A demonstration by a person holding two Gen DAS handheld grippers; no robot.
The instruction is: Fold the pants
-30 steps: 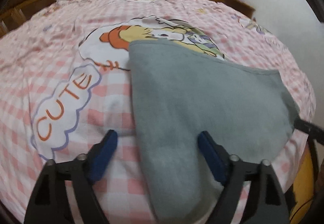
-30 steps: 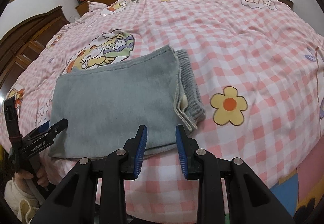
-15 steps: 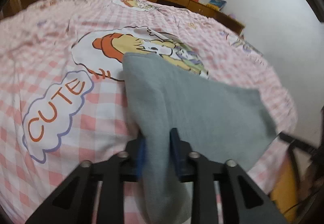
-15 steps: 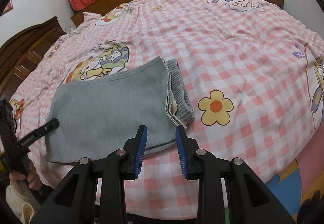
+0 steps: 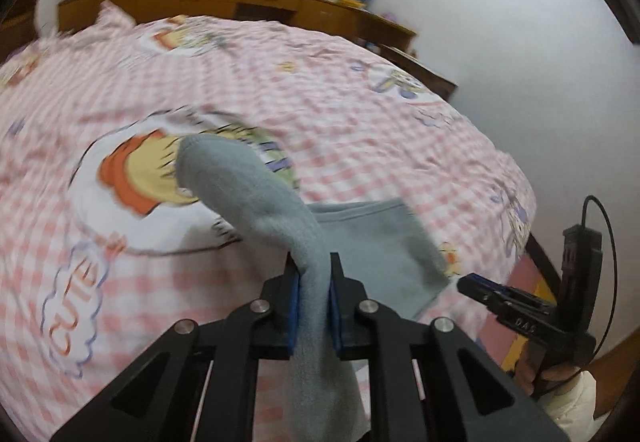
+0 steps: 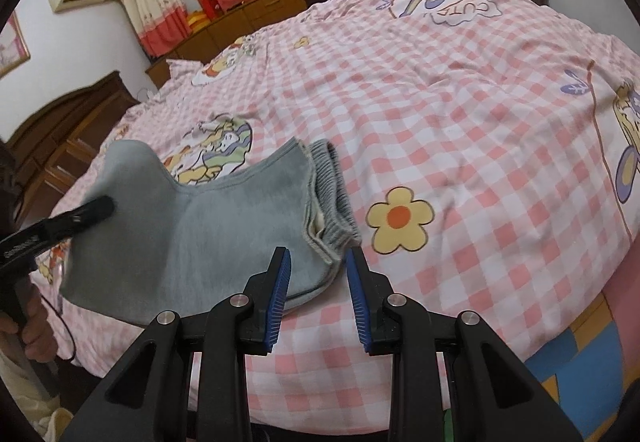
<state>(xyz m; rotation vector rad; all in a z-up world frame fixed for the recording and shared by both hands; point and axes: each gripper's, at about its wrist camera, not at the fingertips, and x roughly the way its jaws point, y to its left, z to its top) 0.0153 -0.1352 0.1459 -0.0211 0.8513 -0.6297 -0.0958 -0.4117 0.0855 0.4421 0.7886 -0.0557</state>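
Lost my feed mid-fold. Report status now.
Left gripper shut on grey pants, end lifted off the checked bedsheet. Right gripper open near waistband, holding nothing. Nothing in the way.

Light: soft and even, fairly bright, no glare.
Shadows: faint, a soft one under the gray pants near the bed edge.
Blur: left wrist view is smeared all over; the checked bedsheet looks streaky.
Sharpness: right wrist view is clear.
Edges: both views bend round, with black corners.
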